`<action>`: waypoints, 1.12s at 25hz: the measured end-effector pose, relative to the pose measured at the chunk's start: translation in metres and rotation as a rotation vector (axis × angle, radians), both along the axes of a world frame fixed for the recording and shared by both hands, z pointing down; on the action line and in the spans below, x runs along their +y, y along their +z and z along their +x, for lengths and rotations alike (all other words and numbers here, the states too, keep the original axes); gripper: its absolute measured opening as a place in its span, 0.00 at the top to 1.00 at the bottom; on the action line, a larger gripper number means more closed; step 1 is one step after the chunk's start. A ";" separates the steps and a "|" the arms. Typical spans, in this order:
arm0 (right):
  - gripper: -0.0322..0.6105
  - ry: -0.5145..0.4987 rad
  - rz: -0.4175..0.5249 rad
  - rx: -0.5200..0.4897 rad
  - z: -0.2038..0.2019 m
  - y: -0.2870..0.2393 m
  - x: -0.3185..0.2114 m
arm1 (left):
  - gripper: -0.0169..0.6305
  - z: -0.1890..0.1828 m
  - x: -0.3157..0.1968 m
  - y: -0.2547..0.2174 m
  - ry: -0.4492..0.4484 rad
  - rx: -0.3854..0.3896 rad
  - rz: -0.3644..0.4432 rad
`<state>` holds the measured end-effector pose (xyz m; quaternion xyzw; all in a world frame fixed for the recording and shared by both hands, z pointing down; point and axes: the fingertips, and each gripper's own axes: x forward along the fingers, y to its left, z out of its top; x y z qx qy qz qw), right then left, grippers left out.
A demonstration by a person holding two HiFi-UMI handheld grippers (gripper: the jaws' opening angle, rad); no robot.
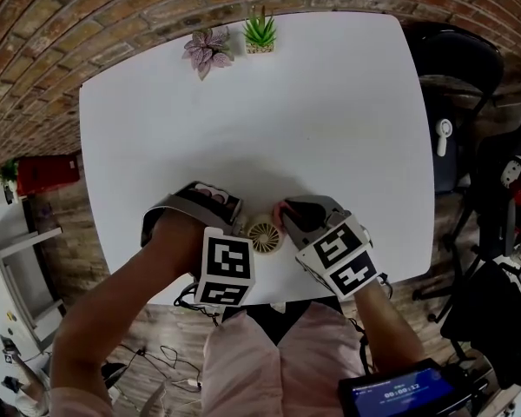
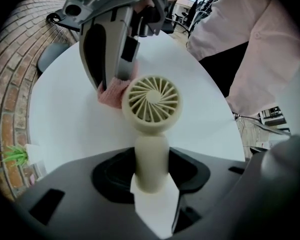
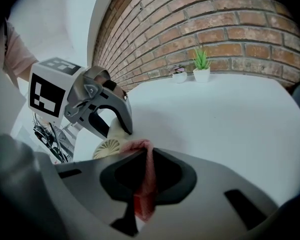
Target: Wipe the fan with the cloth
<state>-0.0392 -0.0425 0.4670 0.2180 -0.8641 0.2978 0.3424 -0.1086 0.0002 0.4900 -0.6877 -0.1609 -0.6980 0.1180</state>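
A small cream hand fan (image 2: 152, 100) has a round slatted head and a thick handle. My left gripper (image 2: 151, 181) is shut on that handle and points down at the white table (image 1: 330, 120). In the head view the fan's head (image 1: 265, 235) shows between the two grippers near the table's front edge. My right gripper (image 3: 142, 196) is shut on a pink cloth (image 3: 146, 174). The cloth's free end (image 2: 114, 91) touches the rim of the fan's head on its left side in the left gripper view.
Two small potted plants (image 1: 260, 33) (image 1: 207, 50) stand at the table's far edge by the brick wall. A dark chair (image 1: 460, 85) is at the right. Cables lie on the wooden floor (image 1: 165, 359) near my legs.
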 end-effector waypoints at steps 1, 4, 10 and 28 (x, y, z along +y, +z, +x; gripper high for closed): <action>0.89 -0.005 0.001 0.000 -0.001 0.000 0.000 | 0.67 0.000 0.000 0.000 0.010 -0.006 0.003; 0.89 -0.021 0.003 -0.002 -0.004 0.000 0.000 | 0.67 0.001 0.002 0.000 0.038 -0.021 0.011; 0.89 -0.041 0.000 -0.005 -0.009 0.000 0.000 | 0.67 0.001 0.003 0.001 0.081 -0.042 0.019; 0.89 -0.164 0.063 -0.063 -0.012 -0.015 -0.012 | 0.67 0.003 0.005 0.002 0.149 -0.074 0.045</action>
